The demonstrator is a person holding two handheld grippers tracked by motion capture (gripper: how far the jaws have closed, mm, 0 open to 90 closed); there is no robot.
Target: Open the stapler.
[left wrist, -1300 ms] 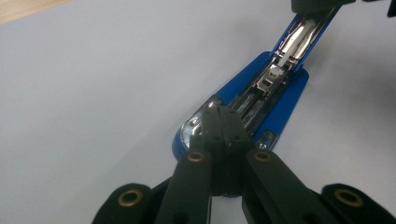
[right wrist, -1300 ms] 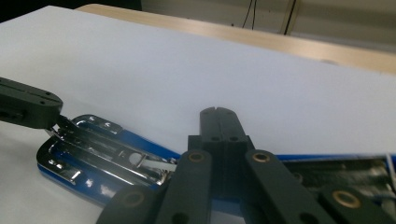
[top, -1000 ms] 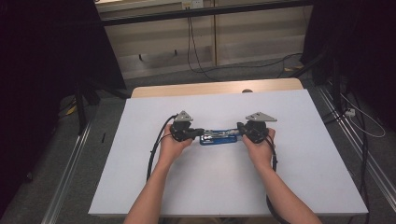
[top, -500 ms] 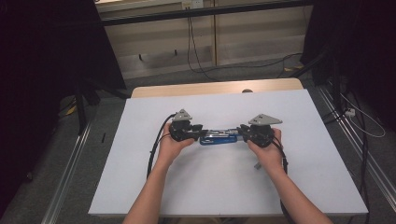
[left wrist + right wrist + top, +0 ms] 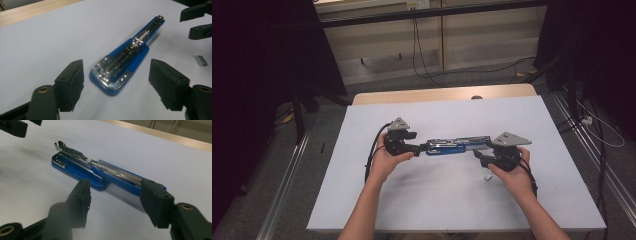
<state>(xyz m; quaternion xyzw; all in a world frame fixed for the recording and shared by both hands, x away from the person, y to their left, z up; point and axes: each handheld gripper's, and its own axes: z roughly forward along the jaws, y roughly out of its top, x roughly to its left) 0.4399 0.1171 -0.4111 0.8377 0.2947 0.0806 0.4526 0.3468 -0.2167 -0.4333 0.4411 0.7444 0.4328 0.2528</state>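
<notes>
In the centre of the high view a blue stapler (image 5: 455, 146) lies opened out flat on the white table (image 5: 452, 200), its metal staple channel facing up, with the left gripper (image 5: 414, 148) at its left end and the right gripper (image 5: 478, 156) at its right end. Both grippers' jaws have just been opening: in the left gripper view the left gripper (image 5: 116, 83) stands spread with the stapler's (image 5: 124, 65) wide end between the pads, untouched, and in the right gripper view the right gripper (image 5: 115, 206) is likewise released, the stapler (image 5: 100, 173) lying just beyond its pads. A small strip of staples (image 5: 486, 177) lies loose on the table just below the right gripper, and appears at the right edge of the left gripper view (image 5: 201, 60).
</notes>
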